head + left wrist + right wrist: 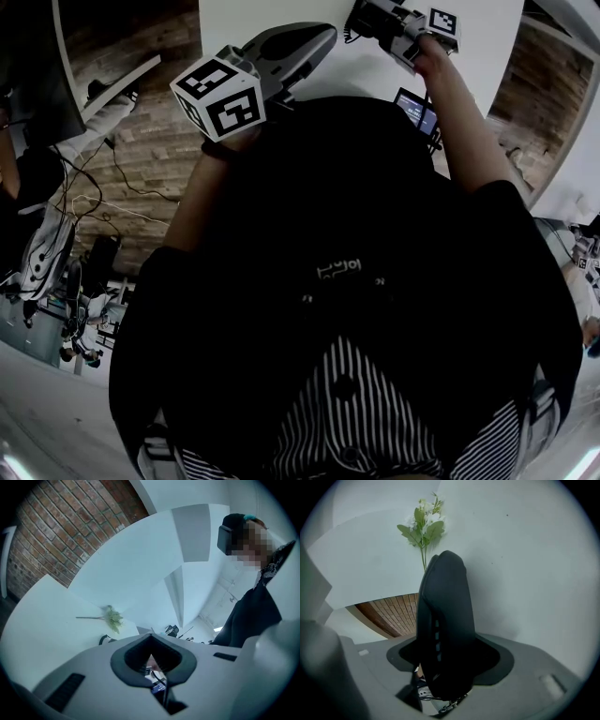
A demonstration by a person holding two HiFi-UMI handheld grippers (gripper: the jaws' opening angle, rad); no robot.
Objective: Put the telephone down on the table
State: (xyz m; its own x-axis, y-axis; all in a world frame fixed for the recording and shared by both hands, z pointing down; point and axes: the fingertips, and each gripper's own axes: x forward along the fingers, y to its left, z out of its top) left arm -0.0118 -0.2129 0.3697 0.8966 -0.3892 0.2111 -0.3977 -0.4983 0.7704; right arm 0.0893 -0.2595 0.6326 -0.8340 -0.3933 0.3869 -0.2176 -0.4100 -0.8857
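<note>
The black telephone handset (pixel 445 620) stands upright between the jaws of my right gripper (pixel 450 665), which is shut on it. It fills the middle of the right gripper view. In the head view my right gripper (pixel 394 23) is held over the white table (pixel 356 66) at the top right, and the handset itself is hidden there. The telephone's base with a lit display (pixel 415 106) shows just below that hand. My left gripper (pixel 314 37) reaches over the table at the top centre. In its own view my left gripper (pixel 152 656) has its jaws together with nothing between them.
A sprig of green and white flowers (pixel 424 524) lies on the white table; the left gripper view shows the sprig (pixel 111 617) too. Brick-patterned floor (pixel 141 141) lies to the left, with cables and equipment (pixel 47 244). A person in dark clothes (pixel 253 606) is at the right.
</note>
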